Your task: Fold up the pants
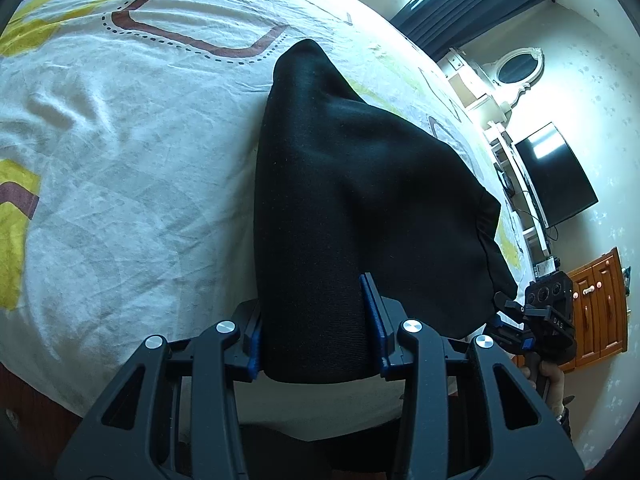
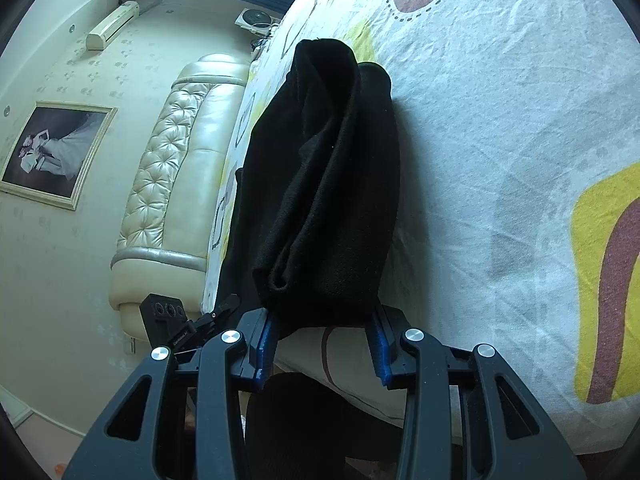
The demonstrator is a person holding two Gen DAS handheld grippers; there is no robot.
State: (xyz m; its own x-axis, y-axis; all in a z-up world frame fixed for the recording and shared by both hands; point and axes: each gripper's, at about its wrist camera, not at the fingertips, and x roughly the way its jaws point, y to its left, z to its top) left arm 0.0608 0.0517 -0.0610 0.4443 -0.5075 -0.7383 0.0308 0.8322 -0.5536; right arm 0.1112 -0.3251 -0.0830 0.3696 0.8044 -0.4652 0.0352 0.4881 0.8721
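The 2 blue-padded fingers (image 1: 376, 320) of the left gripper (image 1: 318, 332) stand partly apart with the near edge of the black knit pants (image 1: 352, 200) filling the gap, both pads pressing on the cloth. From there the pants stretch away across the white bedsheet with yellow and brown shapes (image 1: 120, 160), narrowing to a far end that lies on the sheet. At the right edge of that view the other gripper's black body shows, with a hand (image 1: 550, 384) on its handle.

The right gripper (image 2: 324, 344) has its 2 blue pads (image 2: 266, 344) likewise part-open and clamped on a bunched, folded edge of the same pants (image 2: 328, 184), which hang in thick folds between the pads and the bedsheet (image 2: 500, 140). Beyond the bed edge stands a cream tufted leather headboard (image 2: 172, 184), with a framed photograph (image 2: 56, 152) on the wall.
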